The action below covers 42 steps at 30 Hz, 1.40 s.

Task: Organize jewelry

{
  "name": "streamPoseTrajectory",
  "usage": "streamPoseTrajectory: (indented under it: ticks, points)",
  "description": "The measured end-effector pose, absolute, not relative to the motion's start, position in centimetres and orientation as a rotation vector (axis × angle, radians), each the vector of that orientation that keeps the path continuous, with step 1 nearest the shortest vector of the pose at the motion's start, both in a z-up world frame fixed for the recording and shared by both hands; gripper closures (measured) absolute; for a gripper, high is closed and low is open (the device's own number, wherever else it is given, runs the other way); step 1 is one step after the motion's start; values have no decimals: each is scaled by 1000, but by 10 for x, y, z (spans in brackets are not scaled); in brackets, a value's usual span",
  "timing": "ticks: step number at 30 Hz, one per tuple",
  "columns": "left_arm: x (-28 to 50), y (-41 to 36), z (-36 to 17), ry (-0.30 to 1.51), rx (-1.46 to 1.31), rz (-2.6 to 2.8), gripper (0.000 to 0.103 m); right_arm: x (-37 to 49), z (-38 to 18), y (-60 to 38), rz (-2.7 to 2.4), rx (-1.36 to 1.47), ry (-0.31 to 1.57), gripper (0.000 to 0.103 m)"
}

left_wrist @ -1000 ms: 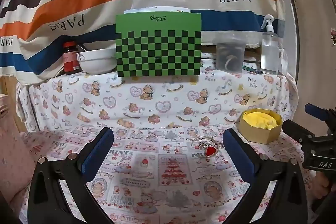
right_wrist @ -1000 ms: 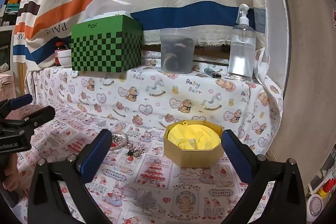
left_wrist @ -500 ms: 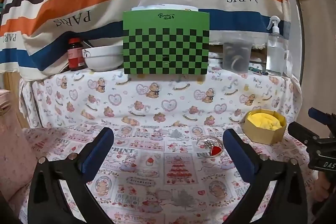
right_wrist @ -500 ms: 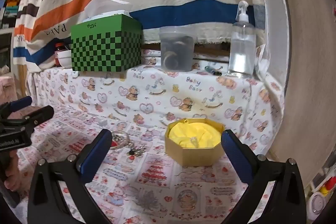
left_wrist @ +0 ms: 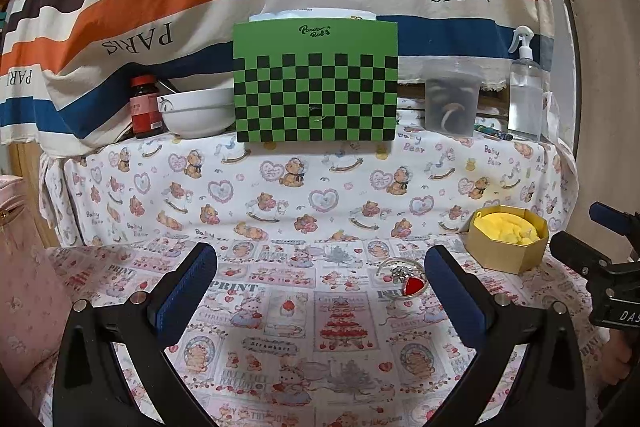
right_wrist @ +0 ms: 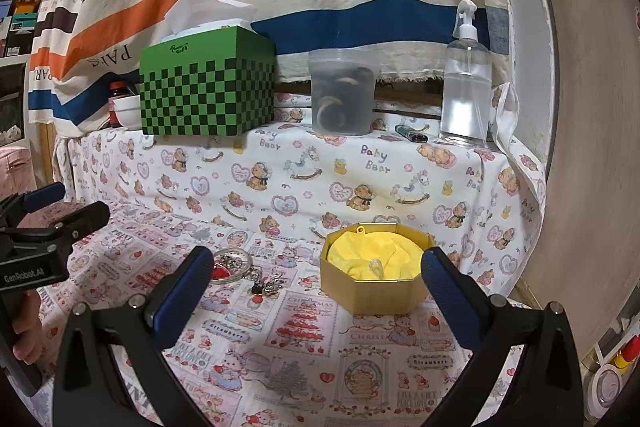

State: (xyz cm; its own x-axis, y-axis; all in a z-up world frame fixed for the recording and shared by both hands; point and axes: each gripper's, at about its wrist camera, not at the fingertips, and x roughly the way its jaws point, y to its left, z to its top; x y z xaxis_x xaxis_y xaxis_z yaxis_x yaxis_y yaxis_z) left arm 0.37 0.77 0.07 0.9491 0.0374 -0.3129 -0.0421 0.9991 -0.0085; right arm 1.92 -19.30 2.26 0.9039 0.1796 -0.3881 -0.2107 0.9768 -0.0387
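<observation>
Both tongs spread wide, nothing held: left gripper, right gripper. Bangle with red heart and a small charm lie loose on the cloth, beside the box. Sorting looks barely begun; one small piece may sit on the yellow lining.

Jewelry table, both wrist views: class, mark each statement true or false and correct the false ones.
1. Both grippers, left gripper and right gripper, hold nothing. True.
2. The gold octagonal box is lined with red cloth. False: the lining is yellow.
3. The bangle with the red heart lies inside the box. False: it lies on the printed cloth, apart from the box.
4. The green checkered tissue box stands on the raised ledge behind. True.
5. The spray bottle lies on its side. False: it stands upright.
</observation>
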Motion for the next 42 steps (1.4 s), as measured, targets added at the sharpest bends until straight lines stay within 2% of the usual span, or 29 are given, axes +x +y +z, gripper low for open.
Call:
streamPoseTrajectory:
  ticks: [13, 42]
  points:
    - [3, 6, -1, 310, -4, 40, 0, 27, 19, -198, 216, -56, 446, 0]
    - [1, 6, 0, 312, -2, 39, 0, 21, 21, -187, 227, -95, 436, 0]
